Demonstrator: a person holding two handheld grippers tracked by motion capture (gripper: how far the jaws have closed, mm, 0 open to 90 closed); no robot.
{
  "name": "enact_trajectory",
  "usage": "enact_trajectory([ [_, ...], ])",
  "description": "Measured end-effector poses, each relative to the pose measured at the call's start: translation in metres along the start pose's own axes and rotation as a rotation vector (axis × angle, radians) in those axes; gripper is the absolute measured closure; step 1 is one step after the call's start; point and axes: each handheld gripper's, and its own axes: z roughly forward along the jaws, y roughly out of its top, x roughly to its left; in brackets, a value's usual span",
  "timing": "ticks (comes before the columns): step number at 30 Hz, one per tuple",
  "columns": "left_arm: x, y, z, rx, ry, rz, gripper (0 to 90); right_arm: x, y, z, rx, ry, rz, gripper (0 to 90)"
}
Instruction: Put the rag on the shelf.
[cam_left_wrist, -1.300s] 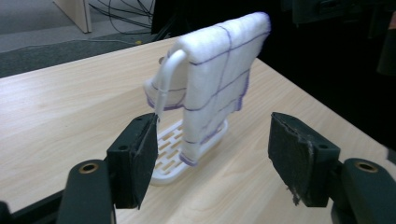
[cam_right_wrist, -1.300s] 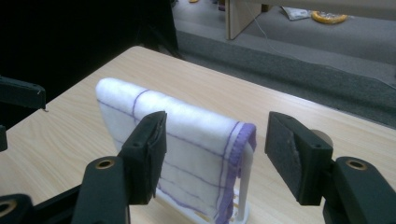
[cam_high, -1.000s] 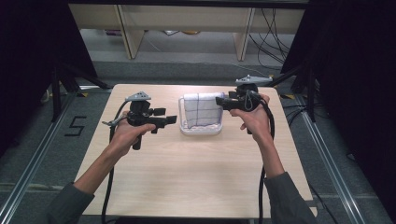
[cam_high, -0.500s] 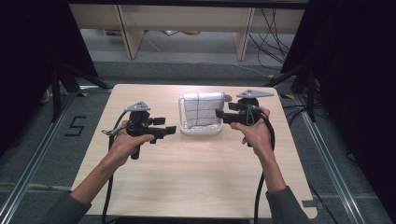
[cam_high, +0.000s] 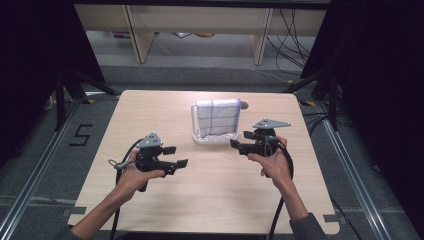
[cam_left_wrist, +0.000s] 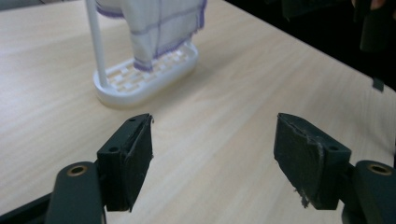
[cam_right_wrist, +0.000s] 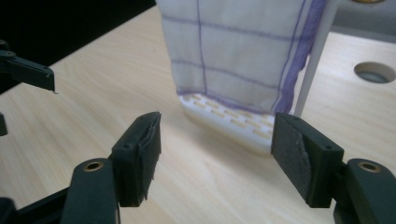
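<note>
A white cloth with purple grid lines (cam_high: 217, 117) hangs over a white rack with a slotted base (cam_high: 215, 139) at the table's middle back. My left gripper (cam_high: 177, 156) hovers low, left and in front of the rack, pointing right. Its jaws have just been opening and stand open with nothing between them (cam_left_wrist: 212, 126), and the rack base (cam_left_wrist: 144, 77) lies beyond them. My right gripper (cam_high: 240, 140) sits just right of the rack, pointing left. Its jaws have also just been opening and are empty (cam_right_wrist: 217, 123), facing the cloth (cam_right_wrist: 233, 51) and base (cam_right_wrist: 233, 121).
A round cable hole (cam_high: 243, 105) is in the table behind the rack, also seen as the hole (cam_right_wrist: 375, 72). The wooden table (cam_high: 210, 200) has bare room in front. Cables trail from both grippers toward the near edge. Dark stands flank the table.
Both hands have come down and back toward the near side of the table, away from the rack's top. Both pairs of jaws stand slightly wider.
</note>
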Motion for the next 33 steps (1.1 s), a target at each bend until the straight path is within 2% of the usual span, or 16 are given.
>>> enact_trajectory([
  [3,-0.005,-0.012,-0.003,0.012,-0.001,0.014,26.7,0.004,-0.009,0.000,0.018,-0.004,-0.040,33.2],
  [4,-0.006,-0.015,-0.004,0.023,0.001,0.017,26.5,0.008,-0.012,-0.001,0.027,0.001,-0.015,32.9],
  [9,-0.012,-0.033,-0.009,0.031,-0.007,0.026,25.4,0.019,-0.031,-0.004,0.041,0.010,-0.053,32.1],
  [10,-0.012,-0.036,-0.010,0.028,-0.017,0.029,25.2,0.023,-0.035,-0.004,0.038,0.011,-0.032,31.9],
  [12,-0.014,-0.041,-0.013,0.035,-0.015,0.036,25.1,0.025,-0.043,-0.005,0.039,0.010,-0.066,31.7],
  [15,-0.016,-0.049,-0.015,0.047,0.004,0.059,24.7,0.030,-0.056,-0.006,0.046,0.030,-0.044,31.5],
  [18,-0.017,-0.053,-0.015,0.049,0.006,0.049,24.3,0.037,-0.068,-0.006,0.073,0.051,-0.012,30.6],
  [19,-0.018,-0.056,-0.015,0.050,0.001,0.049,24.1,0.036,-0.071,-0.006,0.075,0.056,-0.037,30.3],
  [23,-0.021,-0.066,-0.017,0.070,0.002,0.052,23.8,0.041,-0.085,-0.010,0.100,0.044,-0.033,28.4],
  [24,-0.022,-0.071,-0.016,0.063,0.000,0.036,23.5,0.041,-0.088,-0.010,0.097,0.066,-0.037,28.2],
  [25,-0.022,-0.073,-0.016,0.069,-0.003,0.040,23.2,0.045,-0.092,-0.013,0.114,0.050,-0.002,27.9],
  [26,-0.023,-0.076,-0.015,0.060,-0.005,0.039,22.8,0.042,-0.094,-0.012,0.097,0.067,-0.037,27.4],
  [29,-0.026,-0.083,-0.017,0.072,0.013,0.033,22.1,0.050,-0.102,-0.016,0.123,0.080,-0.001,26.6],
  [30,-0.026,-0.085,-0.017,0.077,0.014,0.035,21.3,0.049,-0.104,-0.016,0.131,0.087,-0.036,25.9],
  [31,-0.028,-0.087,-0.017,0.072,0.016,0.028,20.6,0.051,-0.106,-0.018,0.136,0.067,-0.042,25.1],
  [33,-0.029,-0.089,-0.018,0.073,0.018,0.039,20.3,0.054,-0.111,-0.019,0.139,0.086,-0.043,23.3],
])
